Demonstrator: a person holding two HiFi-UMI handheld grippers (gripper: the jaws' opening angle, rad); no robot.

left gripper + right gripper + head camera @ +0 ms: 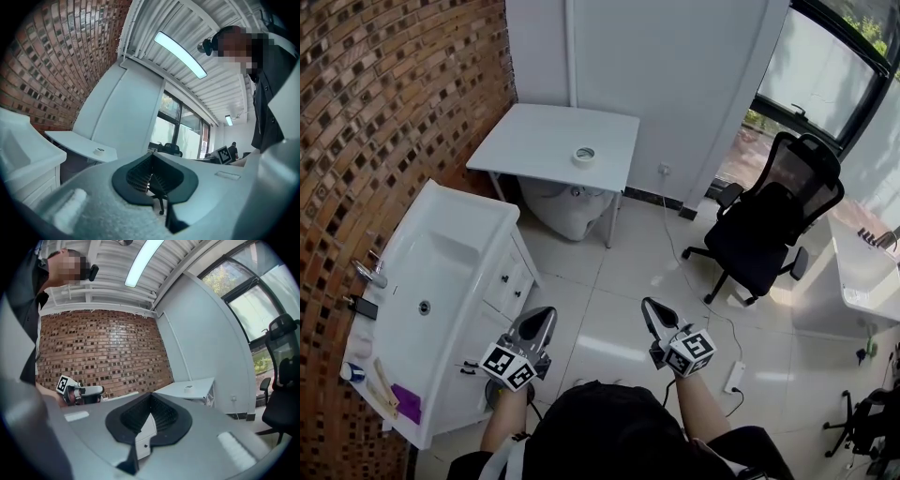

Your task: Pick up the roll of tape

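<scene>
The roll of tape (584,155) is a small pale ring lying flat near the right front edge of a white table (534,141) by the far wall. It also shows far off in the left gripper view (99,151) and as a small speck in the right gripper view (189,387). Both grippers hover over the floor, far short of the table and pointing level toward it. My left gripper (544,317) is shut with nothing between its jaws. My right gripper (648,306) also looks shut and empty.
A white sink cabinet (492,239) stands along the brick wall at left, close beside my left gripper. A black office chair (769,234) is at right, next to a white desk (862,277). A power strip (734,377) and its cable lie on the tiled floor. A pale bulky object (567,208) sits under the table.
</scene>
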